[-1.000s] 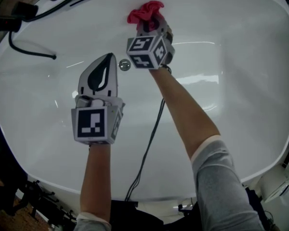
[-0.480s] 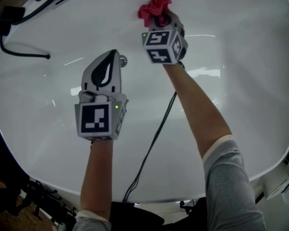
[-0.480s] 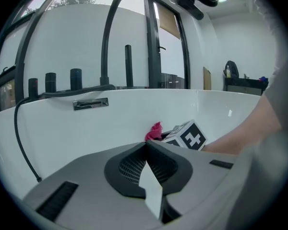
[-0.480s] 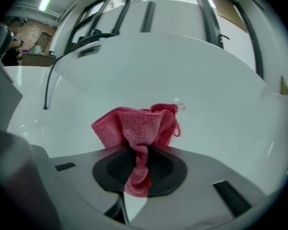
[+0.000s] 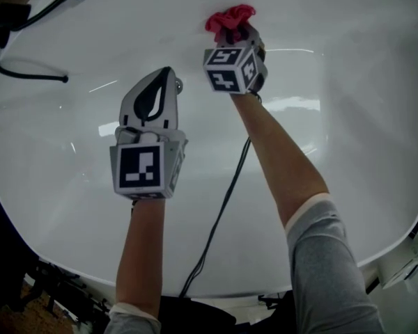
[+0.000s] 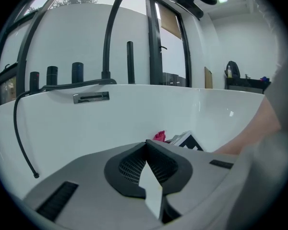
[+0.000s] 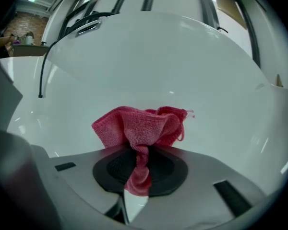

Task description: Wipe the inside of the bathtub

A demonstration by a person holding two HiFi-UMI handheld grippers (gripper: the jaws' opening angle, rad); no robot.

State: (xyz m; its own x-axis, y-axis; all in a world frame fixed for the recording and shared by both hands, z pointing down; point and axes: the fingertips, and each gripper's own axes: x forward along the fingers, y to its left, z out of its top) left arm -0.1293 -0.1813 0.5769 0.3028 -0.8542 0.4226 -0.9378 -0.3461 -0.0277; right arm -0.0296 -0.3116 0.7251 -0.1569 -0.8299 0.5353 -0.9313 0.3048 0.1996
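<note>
The white bathtub (image 5: 348, 152) fills the head view, its smooth inner wall curving up on every side. Both forearms reach down into it; the right arm's grey sleeve (image 5: 327, 256) lies nearest the camera.

The left gripper (image 5: 166, 76) hangs over the tub floor left of centre. In the left gripper view its jaws are together at the tips, with nothing between them. It holds clear of the tub surface as far as the head view shows. Its tip covers part of the chrome drain (image 5: 177, 84).

The right gripper (image 5: 234, 32) is farther up the tub, near the far wall. Its jaws are clamped on a red microfibre cloth (image 7: 139, 126). A twisted strip of the cloth runs down between the pads, and the rest bunches out past the tips. In the head view the cloth (image 5: 230, 16) sits against the white wall just beyond the marker cube; whether it presses on the surface cannot be told.

A black cable (image 5: 223, 207) trails from the right gripper down across the tub floor towards the near rim. A black hose (image 5: 21, 68) loops over the upper left rim. On the wall below that rim, the left gripper view shows a chrome overflow plate (image 6: 90, 97).
</note>
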